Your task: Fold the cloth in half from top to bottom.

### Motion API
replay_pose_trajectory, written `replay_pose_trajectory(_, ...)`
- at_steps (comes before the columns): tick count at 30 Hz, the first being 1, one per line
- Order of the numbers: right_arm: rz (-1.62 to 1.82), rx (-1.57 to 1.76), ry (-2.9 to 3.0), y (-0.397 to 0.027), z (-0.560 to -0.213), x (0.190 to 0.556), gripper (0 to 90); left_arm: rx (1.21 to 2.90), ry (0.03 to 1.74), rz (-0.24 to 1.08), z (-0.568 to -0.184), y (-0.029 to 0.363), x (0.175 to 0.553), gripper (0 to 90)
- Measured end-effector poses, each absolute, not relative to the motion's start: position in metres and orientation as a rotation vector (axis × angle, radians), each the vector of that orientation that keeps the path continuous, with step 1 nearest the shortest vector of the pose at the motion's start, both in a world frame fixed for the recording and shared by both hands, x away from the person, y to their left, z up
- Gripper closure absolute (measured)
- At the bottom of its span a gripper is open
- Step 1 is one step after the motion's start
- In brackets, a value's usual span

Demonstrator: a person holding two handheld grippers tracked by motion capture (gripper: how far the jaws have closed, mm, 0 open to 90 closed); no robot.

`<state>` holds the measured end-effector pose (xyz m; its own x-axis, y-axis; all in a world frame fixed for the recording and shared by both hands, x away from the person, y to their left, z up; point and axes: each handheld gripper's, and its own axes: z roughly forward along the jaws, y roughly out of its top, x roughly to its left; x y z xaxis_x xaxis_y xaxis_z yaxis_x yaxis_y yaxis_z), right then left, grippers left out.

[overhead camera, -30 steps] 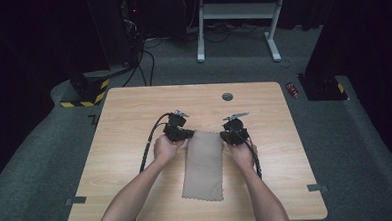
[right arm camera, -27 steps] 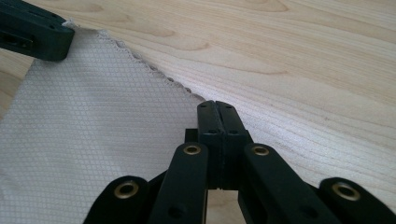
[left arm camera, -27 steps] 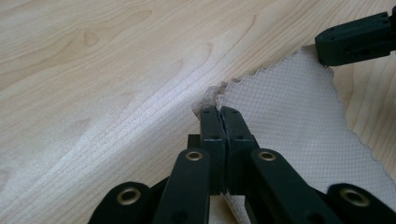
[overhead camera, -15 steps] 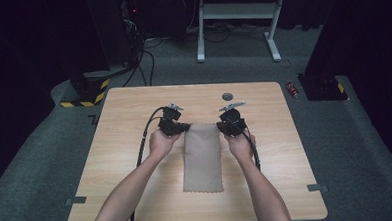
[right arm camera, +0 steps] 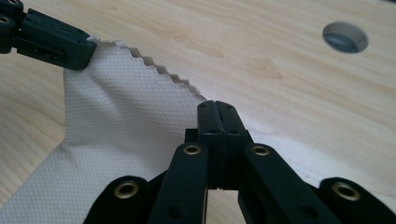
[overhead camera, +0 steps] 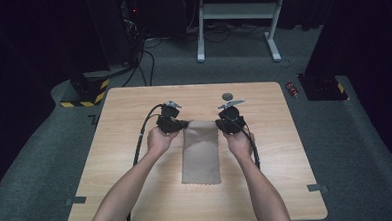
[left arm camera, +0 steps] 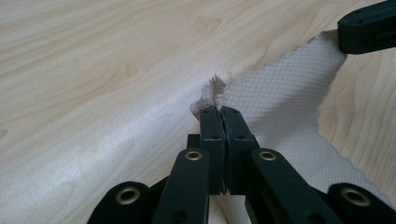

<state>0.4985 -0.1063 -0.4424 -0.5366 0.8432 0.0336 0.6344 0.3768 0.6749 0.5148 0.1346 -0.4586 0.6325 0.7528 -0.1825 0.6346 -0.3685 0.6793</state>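
Gripping the beige cloth's point(overhead camera: 201, 150) far corners, both hand-held grippers, left point(overhead camera: 183, 124) and right point(overhead camera: 219, 123), clamp shut.

Light wooden table point(overhead camera: 137, 193), rounded corners, round grommet hole point(overhead camera: 228, 95) near far edge. Grey carpet floor point(overhead camera: 366, 148). Surroundings dark, black curtains at sides. White metal frame point(overhead camera: 234, 11) on floor beyond table. Black cables point(overhead camera: 144, 62) trail over carpet. Yellow-black striped base point(overhead camera: 83, 93) far left. Red can point(overhead camera: 293, 88) lies on floor, far right.
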Motion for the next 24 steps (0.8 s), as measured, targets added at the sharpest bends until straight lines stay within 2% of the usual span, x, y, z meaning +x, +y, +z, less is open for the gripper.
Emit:
replay_pose_trajectory(7, 0.941, 1.293, 2.356, -0.110, -0.457, 0.489, 90.0, 2.148, 1.043, 0.193, -0.464, 0.135, 0.504, 88.5)
replay_pose_trajectory(24, 0.965, 1.244, 2.399, -0.115, -0.462, 0.466, 90.0, 2.138, 1.013, 0.118, -0.476, 0.139, 0.482, 88.3)
